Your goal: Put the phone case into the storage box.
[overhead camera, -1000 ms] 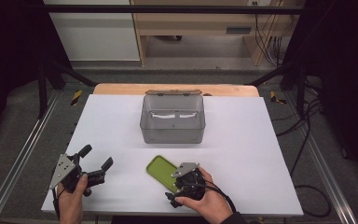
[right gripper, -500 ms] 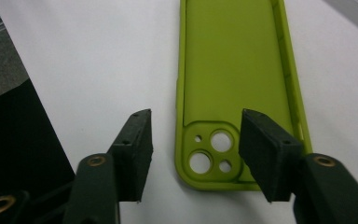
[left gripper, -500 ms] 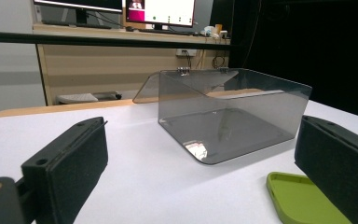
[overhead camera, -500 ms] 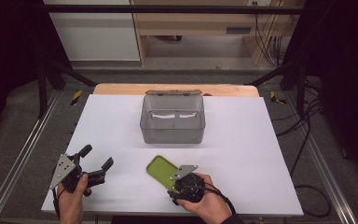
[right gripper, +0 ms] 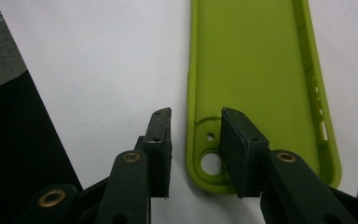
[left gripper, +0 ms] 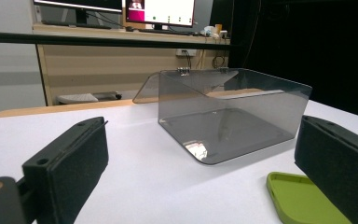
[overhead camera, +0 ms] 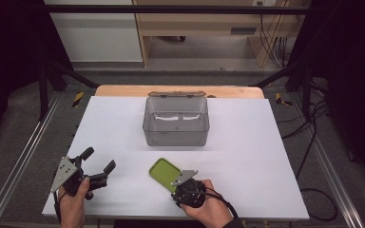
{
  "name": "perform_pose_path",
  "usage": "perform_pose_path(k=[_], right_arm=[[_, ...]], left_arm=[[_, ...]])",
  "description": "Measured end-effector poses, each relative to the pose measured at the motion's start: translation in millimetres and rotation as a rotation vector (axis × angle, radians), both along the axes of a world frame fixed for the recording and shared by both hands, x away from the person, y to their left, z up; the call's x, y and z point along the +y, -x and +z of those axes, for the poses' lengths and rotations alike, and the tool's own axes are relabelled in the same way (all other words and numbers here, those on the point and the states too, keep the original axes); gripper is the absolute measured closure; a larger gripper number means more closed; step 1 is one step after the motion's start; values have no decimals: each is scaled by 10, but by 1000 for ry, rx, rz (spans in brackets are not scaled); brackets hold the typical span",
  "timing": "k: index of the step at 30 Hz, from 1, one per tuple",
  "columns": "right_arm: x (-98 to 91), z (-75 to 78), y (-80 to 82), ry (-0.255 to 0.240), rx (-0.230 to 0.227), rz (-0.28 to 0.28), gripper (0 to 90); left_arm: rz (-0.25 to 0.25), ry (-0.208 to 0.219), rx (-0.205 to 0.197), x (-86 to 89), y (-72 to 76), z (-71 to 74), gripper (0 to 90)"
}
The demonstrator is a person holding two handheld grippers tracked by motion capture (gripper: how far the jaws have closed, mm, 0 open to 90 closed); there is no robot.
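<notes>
On the white table [overhead camera: 247,142] a green phone case [overhead camera: 165,172] lies flat with its hollow side up, near the front edge and just in front of a smoky clear plastic box [overhead camera: 176,124] whose hinged lid hangs back behind it. The person's right gripper [overhead camera: 179,183] sits over the near corner of the case, and in the right gripper view its two black jaws straddle the case's side wall [right gripper: 190,112] by the round camera hole [right gripper: 211,163]: one pad stands outside on the table, the other inside the hollow. The jaws have just been closing on that wall, yet a sliver of gap still shows on either side, so the pads do not seem to press it and the case rests on the table. The left gripper [overhead camera: 97,166] hangs well off to the left, held low above the table, its jaws spread wide with nothing between them; in the left gripper view they frame the box [left gripper: 228,116] and a corner of the case [left gripper: 303,198].
</notes>
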State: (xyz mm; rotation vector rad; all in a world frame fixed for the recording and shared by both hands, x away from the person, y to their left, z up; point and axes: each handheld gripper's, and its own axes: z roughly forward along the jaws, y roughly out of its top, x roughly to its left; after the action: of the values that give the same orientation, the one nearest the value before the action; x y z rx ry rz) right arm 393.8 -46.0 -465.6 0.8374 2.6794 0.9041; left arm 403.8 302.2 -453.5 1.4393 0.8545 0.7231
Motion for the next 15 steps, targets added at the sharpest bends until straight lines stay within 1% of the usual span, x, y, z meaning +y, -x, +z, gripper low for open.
perform_pose_path(k=[1,7,9,11,15], right_arm=[[2,-2,4,2,-6,-1,663],[0,-2,12,4,-12,-3,697],[-2,-3,19,8,-20,-2,712],[-4,-2,29,6,-15,-2,718],[15,-9,43,2,-21,1,762]], left_arm=[[1,4,-1,0,0,1,25],[-1,0,-1,-4,0,0,26],[-1,0,-1,-7,1,1,26],[-1,-1,-1,-7,0,1,26],[-1,-4,-2,-4,1,4,27]])
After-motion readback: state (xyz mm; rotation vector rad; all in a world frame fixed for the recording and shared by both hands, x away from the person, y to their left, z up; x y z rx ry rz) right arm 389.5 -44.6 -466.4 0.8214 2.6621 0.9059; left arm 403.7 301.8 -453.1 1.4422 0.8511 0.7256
